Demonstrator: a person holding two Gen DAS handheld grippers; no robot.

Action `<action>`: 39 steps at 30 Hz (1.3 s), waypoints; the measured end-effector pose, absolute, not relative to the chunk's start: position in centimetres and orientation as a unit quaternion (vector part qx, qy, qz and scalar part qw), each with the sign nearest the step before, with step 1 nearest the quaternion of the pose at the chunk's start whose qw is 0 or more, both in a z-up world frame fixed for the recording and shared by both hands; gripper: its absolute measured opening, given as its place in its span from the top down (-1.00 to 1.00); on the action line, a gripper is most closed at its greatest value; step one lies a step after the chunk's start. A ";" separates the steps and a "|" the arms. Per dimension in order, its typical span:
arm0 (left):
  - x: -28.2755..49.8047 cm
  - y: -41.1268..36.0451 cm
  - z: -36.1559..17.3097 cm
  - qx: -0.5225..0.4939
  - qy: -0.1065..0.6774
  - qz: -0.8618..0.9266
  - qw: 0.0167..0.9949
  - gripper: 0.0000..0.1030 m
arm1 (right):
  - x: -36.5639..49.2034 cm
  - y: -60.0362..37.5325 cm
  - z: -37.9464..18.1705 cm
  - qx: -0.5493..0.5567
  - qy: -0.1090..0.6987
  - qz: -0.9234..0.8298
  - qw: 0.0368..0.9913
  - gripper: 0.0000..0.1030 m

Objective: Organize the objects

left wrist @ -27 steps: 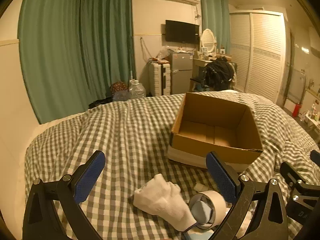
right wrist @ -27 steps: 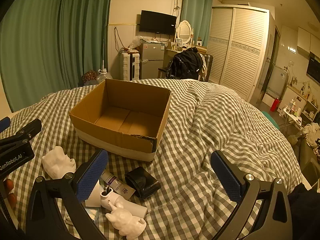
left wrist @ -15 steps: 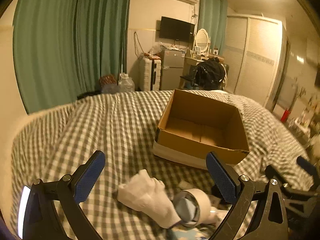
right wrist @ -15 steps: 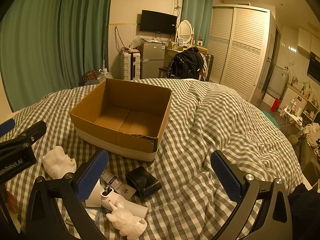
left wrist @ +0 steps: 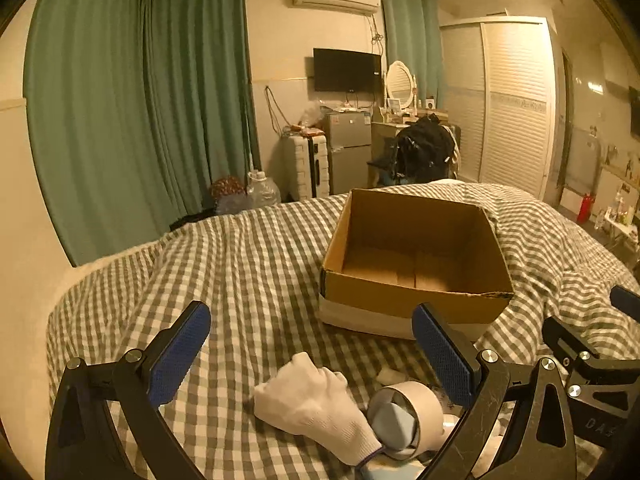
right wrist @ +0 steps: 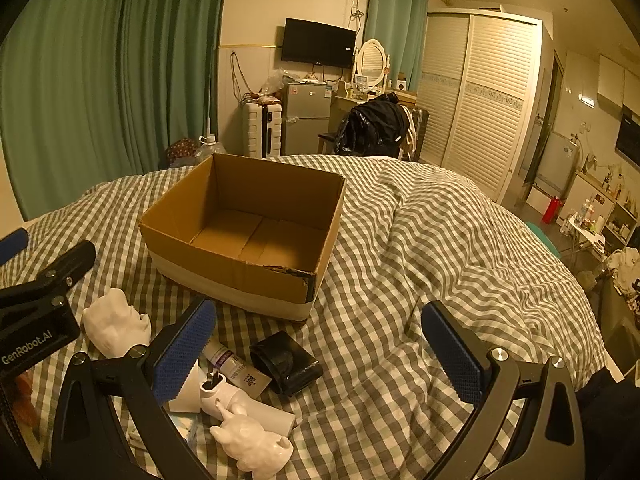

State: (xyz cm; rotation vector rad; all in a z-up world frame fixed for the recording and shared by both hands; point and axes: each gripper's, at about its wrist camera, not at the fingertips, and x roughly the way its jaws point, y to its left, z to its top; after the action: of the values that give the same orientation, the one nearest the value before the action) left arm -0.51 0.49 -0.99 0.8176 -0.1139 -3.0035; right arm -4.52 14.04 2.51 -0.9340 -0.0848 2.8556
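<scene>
An open, empty cardboard box [left wrist: 416, 292] stands on the checked bed; it also shows in the right wrist view [right wrist: 224, 268]. My left gripper [left wrist: 312, 352] is open and empty above a white glove [left wrist: 312, 404] and a roll of tape [left wrist: 408, 416]. My right gripper [right wrist: 320, 348] is open and empty above a black pouch [right wrist: 286, 362], a small tube [right wrist: 236, 368], a white charger [right wrist: 244, 404] and a white animal figure [right wrist: 256, 446]. The glove [right wrist: 114, 322] lies left of them.
The checked duvet [right wrist: 440, 248] covers the whole bed, rumpled on the right. The left gripper's body [right wrist: 36, 312] juts in at the left of the right wrist view. Curtains, a fridge, a chair with a black jacket and a wardrobe stand beyond the bed.
My left gripper swung left and back, ending slightly closer to the box. The right gripper has hardly moved. Both stay open and empty.
</scene>
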 end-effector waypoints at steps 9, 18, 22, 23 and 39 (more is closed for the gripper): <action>-0.9 0.4 -1.6 0.265 -0.018 -0.964 0.021 -1.00 | -4.9 15.2 1.9 -0.318 -0.011 0.947 0.053 -0.99; -1.0 1.5 -1.7 0.277 -0.033 -0.960 0.031 -1.00 | -5.2 16.4 1.2 -0.331 0.003 0.943 0.028 -0.99; -0.6 1.8 -0.9 0.280 -0.050 -0.958 0.040 -1.00 | -4.7 16.6 1.2 -0.336 0.004 0.942 0.018 -0.99; -0.4 1.7 -0.7 0.281 -0.046 -0.958 0.039 -1.00 | -4.6 16.7 1.2 -0.337 0.004 0.941 0.015 -0.99; 0.2 0.9 -0.4 0.336 -0.006 -0.939 0.073 -1.00 | -3.3 17.7 3.9 -0.332 -0.038 0.942 -0.037 -0.99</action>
State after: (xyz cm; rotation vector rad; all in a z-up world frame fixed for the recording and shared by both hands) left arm 0.16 0.89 -0.38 1.0078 -0.0188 -2.8206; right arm -3.30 17.71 3.95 -1.0691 -0.1207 3.0299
